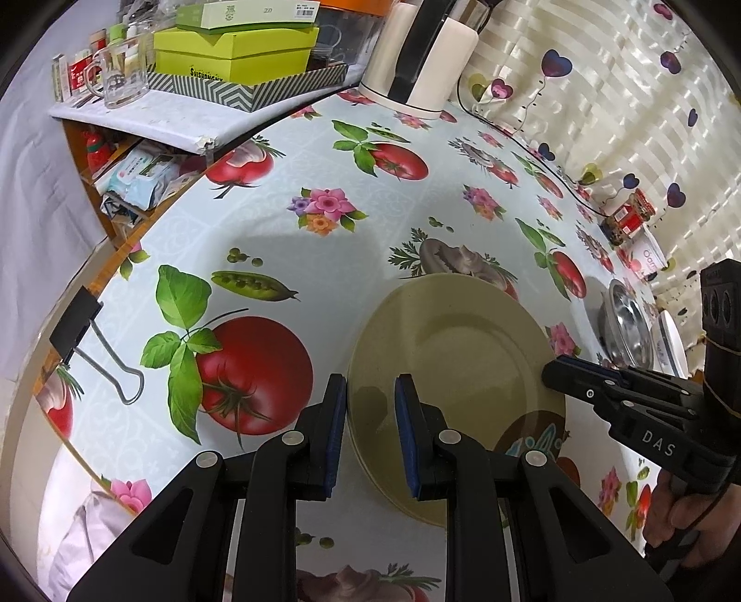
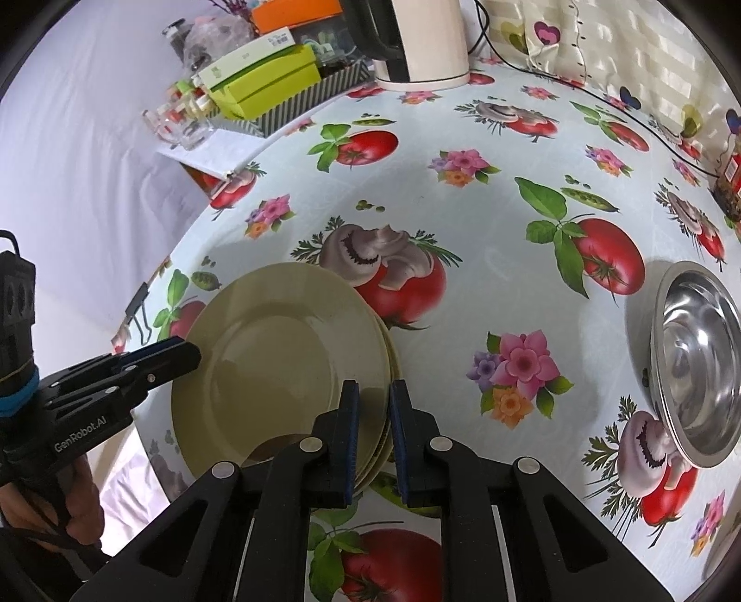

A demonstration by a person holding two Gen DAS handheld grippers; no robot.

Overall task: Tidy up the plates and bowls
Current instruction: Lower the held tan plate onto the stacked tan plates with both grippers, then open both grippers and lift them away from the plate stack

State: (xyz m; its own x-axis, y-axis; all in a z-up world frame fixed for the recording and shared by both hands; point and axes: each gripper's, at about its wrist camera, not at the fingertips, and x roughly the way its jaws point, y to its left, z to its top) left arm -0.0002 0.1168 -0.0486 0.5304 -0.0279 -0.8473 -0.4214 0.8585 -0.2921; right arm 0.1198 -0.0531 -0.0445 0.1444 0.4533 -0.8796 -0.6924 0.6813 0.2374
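Note:
A stack of beige plates [image 1: 463, 352] [image 2: 278, 352] lies on the fruit-print tablecloth. My left gripper [image 1: 370, 384] is shut on the stack's left rim, which sits between its blue pads. My right gripper [image 2: 374, 389] is shut on the opposite rim, with several plate edges showing between its pads. Each view also shows the other tool: the right gripper [image 1: 551, 370] at the plates' right edge, the left gripper [image 2: 192, 354] at their left edge. A steel bowl [image 1: 625, 329] [image 2: 694, 361] stands to the right of the plates, with a white patterned bowl [image 1: 671, 338] beyond it.
A white kettle [image 1: 417, 55] [image 2: 417, 41] stands at the back with its cable along the curtain. Green boxes [image 1: 231, 51] and a glass mug [image 1: 120, 74] fill a shelf at the back left. A binder clip [image 1: 92, 342] grips the table's left edge.

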